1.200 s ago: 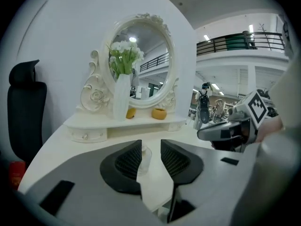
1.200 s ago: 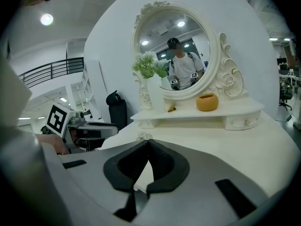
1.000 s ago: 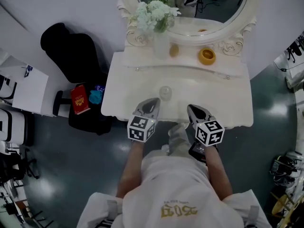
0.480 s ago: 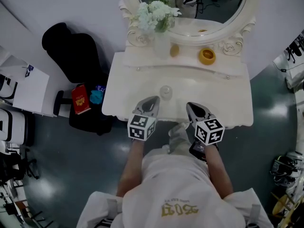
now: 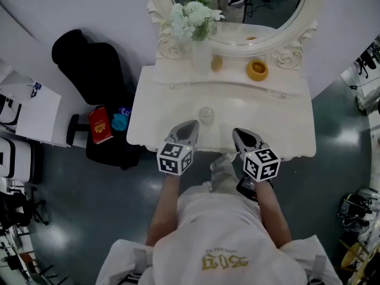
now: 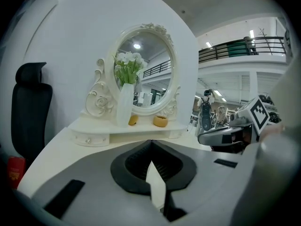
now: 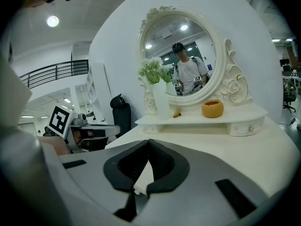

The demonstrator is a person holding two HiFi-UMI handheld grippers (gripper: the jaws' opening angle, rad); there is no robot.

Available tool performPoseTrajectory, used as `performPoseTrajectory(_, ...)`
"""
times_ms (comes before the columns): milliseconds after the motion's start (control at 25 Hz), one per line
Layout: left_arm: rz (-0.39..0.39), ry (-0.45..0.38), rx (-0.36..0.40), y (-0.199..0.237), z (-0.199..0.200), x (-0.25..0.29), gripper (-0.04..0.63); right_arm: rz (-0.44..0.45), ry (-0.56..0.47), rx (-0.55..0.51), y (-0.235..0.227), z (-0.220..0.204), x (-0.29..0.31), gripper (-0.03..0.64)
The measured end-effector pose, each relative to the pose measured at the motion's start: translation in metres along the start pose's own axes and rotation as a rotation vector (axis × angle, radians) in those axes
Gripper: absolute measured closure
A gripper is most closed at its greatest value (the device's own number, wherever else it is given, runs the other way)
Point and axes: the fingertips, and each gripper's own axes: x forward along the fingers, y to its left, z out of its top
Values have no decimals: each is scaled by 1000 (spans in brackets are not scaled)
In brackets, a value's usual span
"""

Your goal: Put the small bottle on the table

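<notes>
A small clear bottle (image 5: 206, 115) stands upright on the white vanity table (image 5: 285, 129), in the middle of its top. My left gripper (image 5: 191, 126) hovers over the table's front edge, just short of the bottle and slightly to its left, with the jaws shut and empty. My right gripper (image 5: 238, 133) is level with it, to the right of the bottle, also shut on nothing. The left gripper view shows its jaws (image 6: 150, 142) closed tip to tip. The right gripper view shows the same for its own jaws (image 7: 148, 142). Neither gripper view shows the bottle.
On the raised back shelf stand a white vase of flowers (image 5: 199, 40), a small yellow object (image 5: 217, 63) and an orange bowl (image 5: 258, 70), under an oval mirror (image 5: 261, 5). Left of the table are a black chair (image 5: 89, 64), a red book (image 5: 100, 124) and a white cabinet (image 5: 35, 108).
The left gripper has edged very slightly to the left. The right gripper and the bottle have stayed where they were.
</notes>
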Motion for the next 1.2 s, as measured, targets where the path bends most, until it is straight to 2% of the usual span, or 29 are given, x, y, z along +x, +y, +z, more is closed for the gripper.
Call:
performPoseTrajectory(400, 4, 5, 17, -1, 0, 0, 580, 21, -3, -18, 5, 0, 0, 604)
performPoseTrajectory(800, 2, 0, -4, 0, -1, 2, 580, 8, -4, 1, -6, 2, -2, 604)
performPoseTrajectory(1200, -42, -42, -46, -2, 7, 10, 580, -2, -4, 8, -19, 3, -2, 604)
